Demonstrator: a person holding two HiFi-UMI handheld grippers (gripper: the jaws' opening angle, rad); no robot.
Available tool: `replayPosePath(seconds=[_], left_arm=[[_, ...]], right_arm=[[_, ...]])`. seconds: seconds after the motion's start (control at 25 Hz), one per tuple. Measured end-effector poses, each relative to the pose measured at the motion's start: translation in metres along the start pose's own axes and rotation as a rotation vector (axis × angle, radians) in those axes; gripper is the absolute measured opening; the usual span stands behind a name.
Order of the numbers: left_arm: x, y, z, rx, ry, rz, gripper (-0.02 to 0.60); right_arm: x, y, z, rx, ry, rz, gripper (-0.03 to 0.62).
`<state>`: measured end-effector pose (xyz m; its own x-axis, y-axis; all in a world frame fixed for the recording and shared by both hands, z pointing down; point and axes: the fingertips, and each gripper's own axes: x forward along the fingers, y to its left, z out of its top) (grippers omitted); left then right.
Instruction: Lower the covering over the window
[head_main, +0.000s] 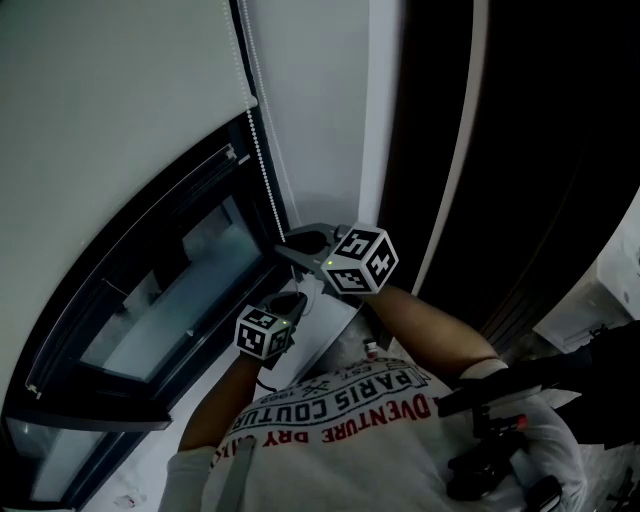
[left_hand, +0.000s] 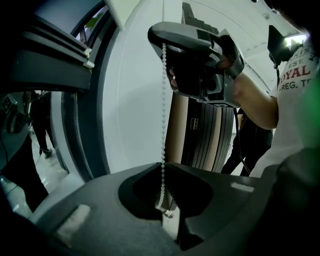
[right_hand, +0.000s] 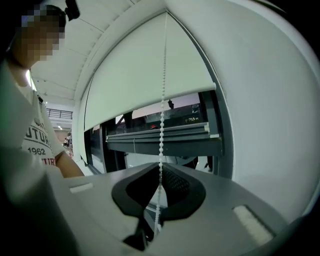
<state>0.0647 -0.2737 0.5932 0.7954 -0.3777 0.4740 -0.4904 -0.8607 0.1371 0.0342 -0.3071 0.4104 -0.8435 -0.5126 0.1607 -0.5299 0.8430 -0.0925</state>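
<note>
A white roller blind (head_main: 110, 120) covers the upper part of the dark-framed window (head_main: 150, 300). Its bottom edge (right_hand: 150, 102) hangs above the frame's crossbar. The white bead chain (head_main: 262, 160) hangs down the window's right side. My right gripper (head_main: 283, 246) is the higher one, and its jaws (right_hand: 161, 167) are shut on the bead chain (right_hand: 162, 100). Just below it, my left gripper (head_main: 298, 300) is shut on the same chain. In the left gripper view the bead chain (left_hand: 163, 110) runs taut from the right gripper (left_hand: 200, 60) down into the left jaws (left_hand: 163, 167).
A white wall strip (head_main: 320, 100) stands right of the chain, and a dark tall panel (head_main: 520, 150) stands beyond it. The white sill (head_main: 330, 330) lies under both grippers. My shirt (head_main: 340, 420) and black gear (head_main: 500, 440) fill the lower right.
</note>
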Motion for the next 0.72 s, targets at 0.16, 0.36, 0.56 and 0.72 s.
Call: replayPosePath(seconds=[0.16, 0.36, 0.56, 0.72], left_arm=[[0.003, 0.003, -0.03, -0.047, 0.057, -0.002, 0.021], [0.001, 0.001, -0.039, -0.107, 0.052, -0.022, 0.021], [0.001, -0.003, -0.036, -0.031, 0.039, -0.02, 0.023], [-0.012, 0.004, -0.019, -0.035, -0.067, 0.013, 0.089]], right_arm=[[0.008, 0.003, -0.029, 0.03, 0.047, 0.011, 0.015], [0.011, 0.007, -0.037, 0.055, 0.033, 0.02, 0.014], [0.011, 0.007, -0.036, 0.05, 0.03, 0.017, 0.014], [0.009, 0.004, -0.037, 0.053, 0.034, 0.01, 0.014]])
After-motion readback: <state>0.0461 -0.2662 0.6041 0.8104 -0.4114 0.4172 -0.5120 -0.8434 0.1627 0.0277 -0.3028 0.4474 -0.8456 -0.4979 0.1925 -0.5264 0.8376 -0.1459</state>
